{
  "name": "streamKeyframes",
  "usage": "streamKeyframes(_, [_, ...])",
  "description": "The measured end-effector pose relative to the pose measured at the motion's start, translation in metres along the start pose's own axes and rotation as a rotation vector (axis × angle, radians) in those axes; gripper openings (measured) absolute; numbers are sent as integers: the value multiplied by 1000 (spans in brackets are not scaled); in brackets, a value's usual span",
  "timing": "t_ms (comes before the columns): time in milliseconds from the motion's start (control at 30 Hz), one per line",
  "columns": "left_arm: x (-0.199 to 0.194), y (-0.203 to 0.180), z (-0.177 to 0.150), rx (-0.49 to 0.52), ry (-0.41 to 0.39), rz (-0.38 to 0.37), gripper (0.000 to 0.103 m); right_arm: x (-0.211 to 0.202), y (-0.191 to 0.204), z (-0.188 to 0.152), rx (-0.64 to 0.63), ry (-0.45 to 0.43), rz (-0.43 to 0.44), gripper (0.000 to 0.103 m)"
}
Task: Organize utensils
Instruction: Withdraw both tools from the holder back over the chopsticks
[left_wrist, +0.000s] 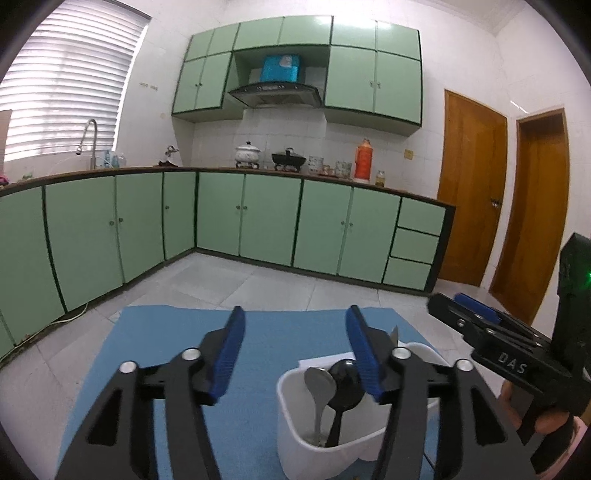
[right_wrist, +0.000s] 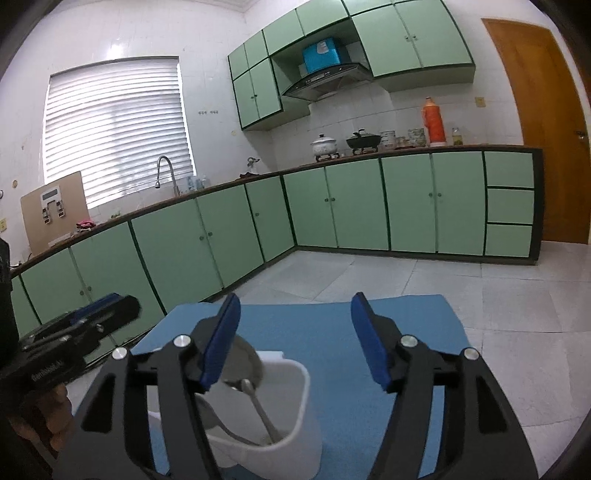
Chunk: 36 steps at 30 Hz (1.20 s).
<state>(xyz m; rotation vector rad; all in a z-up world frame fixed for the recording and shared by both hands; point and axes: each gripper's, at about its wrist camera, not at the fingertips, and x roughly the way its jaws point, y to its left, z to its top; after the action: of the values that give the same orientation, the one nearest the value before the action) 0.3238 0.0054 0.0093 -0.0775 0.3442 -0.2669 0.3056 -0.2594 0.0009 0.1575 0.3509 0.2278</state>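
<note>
- On the blue mat (left_wrist: 166, 354) spread over the tiled floor, a white utensil holder (left_wrist: 295, 424) is seen standing upright, just below and between the two grippers.
- Inside the holder, a silver spoon (left_wrist: 320, 384) and a black spoon (left_wrist: 345, 380) are stood bowl-up, with handles running down toward the holder's floor; in the right wrist view a broader grey utensil head (right_wrist: 247, 363) and a thin metal handle (right_wrist: 260, 410) are seen leaning in it.
- The left gripper (left_wrist: 295, 356) is held with its blue pads spread well apart, and nothing is gripped; the holder lies under its right finger (left_wrist: 364, 354), so the spoons sit to the right of its centre line.
- The right gripper (right_wrist: 295, 341) is likewise held wide, with nothing between the pads; the holder lies under its left finger (right_wrist: 221, 341), to the left of its centre line.
- The holder is thus flanked, neither hand being clearly nearer.
- No loose utensil is visible on the mat, so the sorting is judged largely done.
- Should any utensil be repositioned, a downward reach along its near-vertical long axis would be called for, the holder's rim being a likely snag.
</note>
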Motion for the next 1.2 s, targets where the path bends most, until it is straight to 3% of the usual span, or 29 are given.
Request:
streamKeyframes(300, [-29, 11, -1, -29, -30, 27, 79, -34, 1, -13, -5, 9, -30, 86])
streamKeyframes(533, [-63, 15, -27, -34, -11, 62, 92, -66, 3, -33, 7, 39, -44, 94])
streamKeyframes(1200, [-161, 15, -123, -52, 137, 103, 97, -169, 31, -126, -41, 145, -109, 98])
